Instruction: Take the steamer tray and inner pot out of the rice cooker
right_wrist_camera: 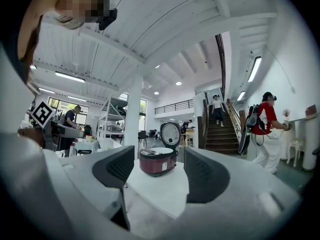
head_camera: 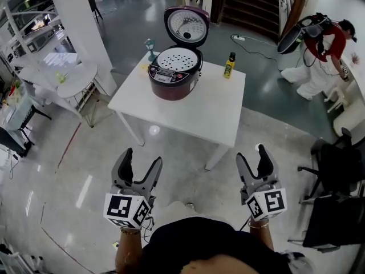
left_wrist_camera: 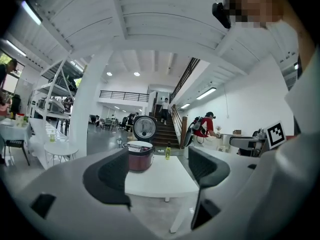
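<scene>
A maroon rice cooker (head_camera: 174, 76) stands on the far left part of a white table (head_camera: 188, 110), its lid (head_camera: 186, 26) raised. A white perforated steamer tray (head_camera: 178, 59) sits in its mouth and hides the inner pot. Both grippers are held low, well short of the table's near edge. My left gripper (head_camera: 141, 157) is open with nothing between its fingers, and so is my right gripper (head_camera: 251, 153). The left gripper view frames the cooker (left_wrist_camera: 139, 156) far off between the open jaws, and the right gripper view shows the cooker (right_wrist_camera: 159, 162) the same way.
A yellow bottle (head_camera: 229, 65) stands on the table right of the cooker, a small teal object (head_camera: 150, 49) at its far left corner. Round white tables (head_camera: 74, 79) and a column (head_camera: 80, 21) lie left. Black chairs (head_camera: 336, 176) stand right; a person in red (head_camera: 319, 50) bends beyond.
</scene>
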### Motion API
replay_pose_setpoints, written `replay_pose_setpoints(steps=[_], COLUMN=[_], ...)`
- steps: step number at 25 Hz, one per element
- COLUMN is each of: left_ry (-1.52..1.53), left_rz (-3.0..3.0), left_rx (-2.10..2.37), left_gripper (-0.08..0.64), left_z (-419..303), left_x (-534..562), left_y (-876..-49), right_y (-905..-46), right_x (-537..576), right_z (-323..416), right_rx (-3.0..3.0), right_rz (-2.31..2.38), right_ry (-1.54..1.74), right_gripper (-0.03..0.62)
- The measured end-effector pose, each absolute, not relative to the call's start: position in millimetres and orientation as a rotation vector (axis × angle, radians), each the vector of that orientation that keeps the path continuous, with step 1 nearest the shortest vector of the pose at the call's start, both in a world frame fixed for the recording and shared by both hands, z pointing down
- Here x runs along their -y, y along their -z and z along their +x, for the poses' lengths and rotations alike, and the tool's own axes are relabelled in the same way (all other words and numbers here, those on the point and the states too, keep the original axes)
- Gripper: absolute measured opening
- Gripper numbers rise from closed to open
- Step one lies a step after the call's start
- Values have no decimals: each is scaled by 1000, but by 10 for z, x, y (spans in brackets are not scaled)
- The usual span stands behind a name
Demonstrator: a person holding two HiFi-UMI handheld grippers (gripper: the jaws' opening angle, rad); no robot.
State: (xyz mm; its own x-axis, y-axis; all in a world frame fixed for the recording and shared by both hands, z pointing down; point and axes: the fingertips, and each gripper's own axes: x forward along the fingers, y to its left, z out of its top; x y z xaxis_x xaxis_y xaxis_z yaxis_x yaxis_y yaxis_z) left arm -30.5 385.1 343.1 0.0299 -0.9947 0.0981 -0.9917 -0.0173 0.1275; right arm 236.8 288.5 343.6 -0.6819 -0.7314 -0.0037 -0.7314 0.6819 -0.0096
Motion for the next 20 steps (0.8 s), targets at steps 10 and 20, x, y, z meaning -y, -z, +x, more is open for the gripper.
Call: replay_pose_setpoints(steps=[10, 20], left_ry=[-97, -101], left_rz=[2169, 2106], left_rx=[2152, 2182], left_gripper=[461, 492], left_z=[-220, -267], left_x=[-3802, -3881], left_y=[-3383, -3445], right_y=[-3376, -3450], right_x=[-2819, -2764], right_z=[2414, 2400], right_rx=[-2912, -2942], right_rz=[-1248, -1233], right_ry=[-65, -121], right_gripper=[334, 376])
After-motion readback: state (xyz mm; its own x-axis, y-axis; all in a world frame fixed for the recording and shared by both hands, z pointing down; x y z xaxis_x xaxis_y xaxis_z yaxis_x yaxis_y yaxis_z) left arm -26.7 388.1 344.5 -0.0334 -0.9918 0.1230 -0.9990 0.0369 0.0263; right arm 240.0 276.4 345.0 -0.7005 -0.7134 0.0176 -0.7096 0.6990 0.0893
